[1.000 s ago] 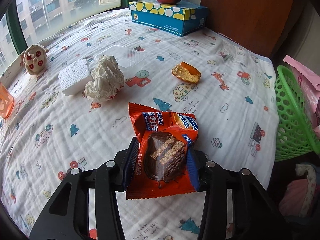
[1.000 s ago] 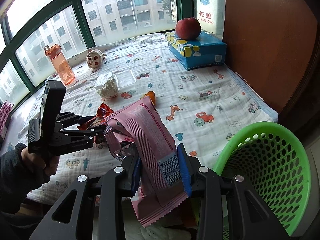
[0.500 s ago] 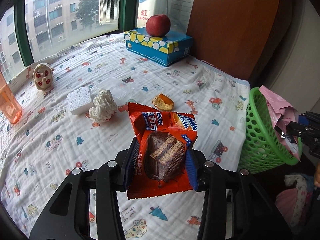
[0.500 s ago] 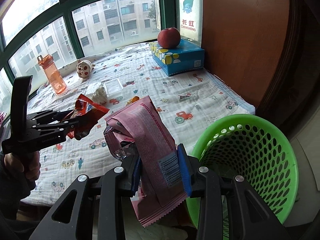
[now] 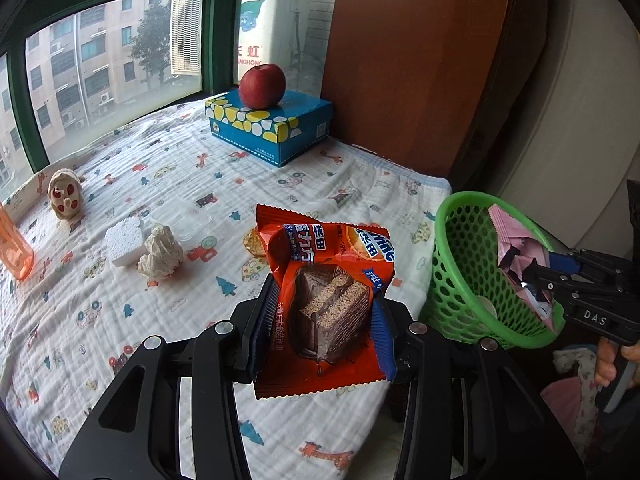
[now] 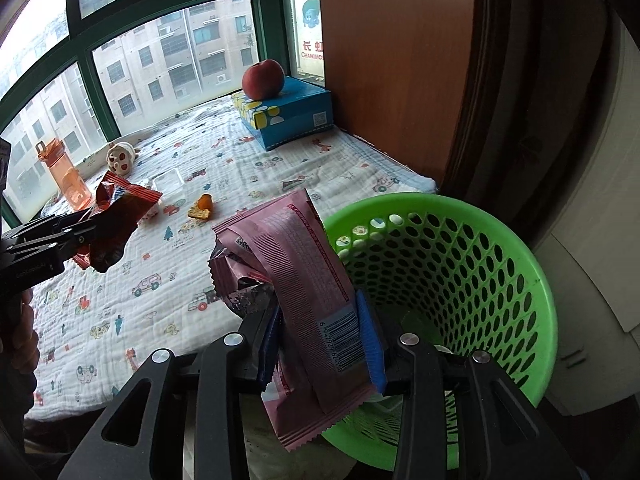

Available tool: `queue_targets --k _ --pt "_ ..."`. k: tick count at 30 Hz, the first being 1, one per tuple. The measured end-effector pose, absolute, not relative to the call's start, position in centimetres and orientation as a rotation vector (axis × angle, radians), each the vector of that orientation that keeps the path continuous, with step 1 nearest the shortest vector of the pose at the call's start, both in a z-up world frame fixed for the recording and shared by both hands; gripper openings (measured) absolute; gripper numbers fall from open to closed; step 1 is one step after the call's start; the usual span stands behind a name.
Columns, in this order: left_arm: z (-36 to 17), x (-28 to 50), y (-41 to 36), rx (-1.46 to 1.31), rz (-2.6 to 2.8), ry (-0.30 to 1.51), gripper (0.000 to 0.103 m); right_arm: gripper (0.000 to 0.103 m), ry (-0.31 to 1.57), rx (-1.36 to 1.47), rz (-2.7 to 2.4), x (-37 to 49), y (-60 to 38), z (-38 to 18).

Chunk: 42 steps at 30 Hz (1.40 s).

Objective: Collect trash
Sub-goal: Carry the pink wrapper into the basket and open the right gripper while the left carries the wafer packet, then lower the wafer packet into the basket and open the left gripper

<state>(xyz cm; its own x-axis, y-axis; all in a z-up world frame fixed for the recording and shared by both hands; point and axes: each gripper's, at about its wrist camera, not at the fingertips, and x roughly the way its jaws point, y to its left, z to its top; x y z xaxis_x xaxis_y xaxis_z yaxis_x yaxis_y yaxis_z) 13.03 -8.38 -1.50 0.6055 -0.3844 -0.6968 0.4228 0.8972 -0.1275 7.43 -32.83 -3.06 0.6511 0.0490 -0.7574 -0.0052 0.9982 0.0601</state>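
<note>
Left gripper [image 5: 322, 316] clamps an orange wrapper [image 5: 320, 280] above the blanket [image 5: 120, 300]. Right gripper [image 6: 320, 344] pinches a pink wrapper [image 6: 308, 272], pads narrow, at the rim of the green basket [image 6: 500, 248]. Crumpled paper [image 5: 160, 254], foam block [image 5: 124, 240], peel [image 6: 202, 208] lie on the blanket.

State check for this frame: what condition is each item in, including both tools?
left tool: shut on orange wrapper
right tool: shut on pink wrapper, at basket rim
green basket: tilted
apple: whole, on blue box
paper wad: crumpled, on blanket
</note>
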Motion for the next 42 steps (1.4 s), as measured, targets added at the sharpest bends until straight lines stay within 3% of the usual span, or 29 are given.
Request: queue_targets --k 9,20,23,42 --pt "-0.3 12.4 -11.7 0.070 -0.520 0.773 0.042 0.037 0.879 0.094 -0.078 6.7 -37.0 -4.3" --pt "0.2 11.8 -15.8 0.099 -0.580 0.764 0.042 0.057 0.859 0.123 -0.162 6.0 -40.4 -4.2" --pt "-0.1 11.7 -16.8 0.106 -0.594 0.766 0.042 0.068 0.850 0.128 -0.172 5.8 -41.1 -4.1" --pt "-2.5 11.3 -22.4 0.146 -0.674 0.836 0.043 0.073 0.801 0.180 -0.210 2.8 -43.4 -2.8"
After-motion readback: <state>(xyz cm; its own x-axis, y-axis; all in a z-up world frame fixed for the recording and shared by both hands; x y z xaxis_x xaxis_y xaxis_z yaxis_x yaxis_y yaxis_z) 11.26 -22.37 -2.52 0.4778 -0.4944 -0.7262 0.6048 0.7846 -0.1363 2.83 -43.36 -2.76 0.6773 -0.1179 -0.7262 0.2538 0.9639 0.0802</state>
